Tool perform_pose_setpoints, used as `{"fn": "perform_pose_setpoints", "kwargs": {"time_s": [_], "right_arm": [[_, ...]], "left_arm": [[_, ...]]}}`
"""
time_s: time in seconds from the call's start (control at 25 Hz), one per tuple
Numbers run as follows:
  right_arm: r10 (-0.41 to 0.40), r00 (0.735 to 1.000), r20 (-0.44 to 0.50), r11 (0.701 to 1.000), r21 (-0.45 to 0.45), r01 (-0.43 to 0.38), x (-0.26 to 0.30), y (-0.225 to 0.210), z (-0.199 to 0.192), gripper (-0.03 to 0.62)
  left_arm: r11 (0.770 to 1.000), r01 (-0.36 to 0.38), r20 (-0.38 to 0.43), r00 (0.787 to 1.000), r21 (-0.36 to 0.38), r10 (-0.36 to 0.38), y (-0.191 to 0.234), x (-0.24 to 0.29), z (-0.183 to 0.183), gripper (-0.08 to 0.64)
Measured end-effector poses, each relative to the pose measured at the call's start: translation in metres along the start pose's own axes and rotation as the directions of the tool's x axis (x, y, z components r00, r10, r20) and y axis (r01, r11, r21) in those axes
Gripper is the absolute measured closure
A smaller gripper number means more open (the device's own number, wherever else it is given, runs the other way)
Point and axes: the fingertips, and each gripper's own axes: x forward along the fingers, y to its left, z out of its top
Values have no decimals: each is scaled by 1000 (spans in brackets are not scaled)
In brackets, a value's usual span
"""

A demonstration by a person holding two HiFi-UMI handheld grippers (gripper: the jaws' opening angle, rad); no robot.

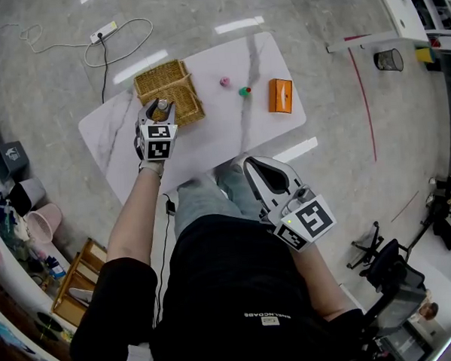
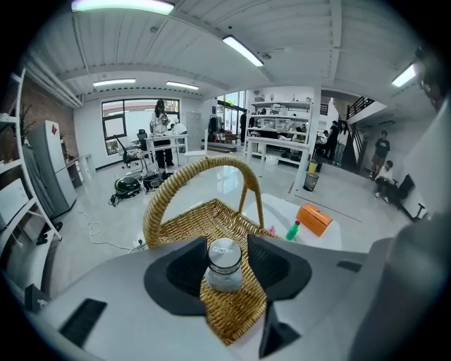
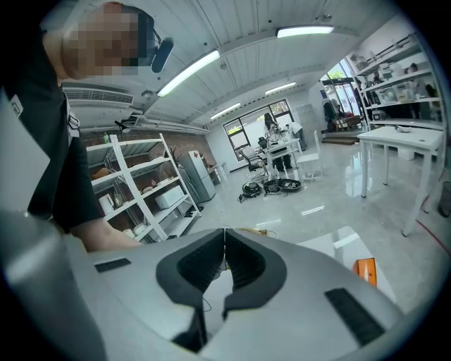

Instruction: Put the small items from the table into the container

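A small clear jar with a silver lid (image 2: 225,262) is pinched between the pads of my left gripper (image 2: 227,244), which is shut on it. In the head view that jar (image 1: 162,104) and the left gripper (image 1: 160,111) hang over the near edge of the wicker basket (image 1: 177,83). In the left gripper view the basket (image 2: 204,215), with its arched handle, lies right under and behind the jar. A pink item (image 1: 225,82), a green item (image 1: 244,91) and an orange box (image 1: 280,95) lie on the white table (image 1: 208,139). My right gripper (image 1: 246,162) is shut and empty, held back over the person's lap, its tips (image 3: 224,240) touching.
A power strip with cables (image 1: 103,31) lies on the floor beyond the table. Shelving and crates (image 1: 76,278) stand at the left, and a tripod and gear (image 1: 380,258) at the right. The orange box (image 3: 365,268) shows low in the right gripper view.
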Motion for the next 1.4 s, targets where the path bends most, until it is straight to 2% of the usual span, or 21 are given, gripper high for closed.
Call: {"fn": "perform_pose_setpoints", "kwargs": {"time_s": [0.44,0.8,1.0,1.08,1.4], "right_arm": [[1,1000,13,1000,0,-1,-3,1,2,581],[-1,1000,14,1000,2,1,-5,1,1,581],[6,1000,29,1000,3,-6,-1,3,5,581],[9,999,40,1000,3,-9,-1,4,8,581],[12,993,117,1000,-5,-11,-12,3,41,581]], "left_arm": [[1000,-3,-5,1000,-8,3,1,-8,-4,371],[1000,-11,27,1000,-5,11,1,-11,2,365],[999,-14,51,999,-36,15,4,-20,9,364],[998,-14,72,997,-54,18,3,-29,14,364],[998,38,162,986,-49,-29,-22,-83,60,365]]}}
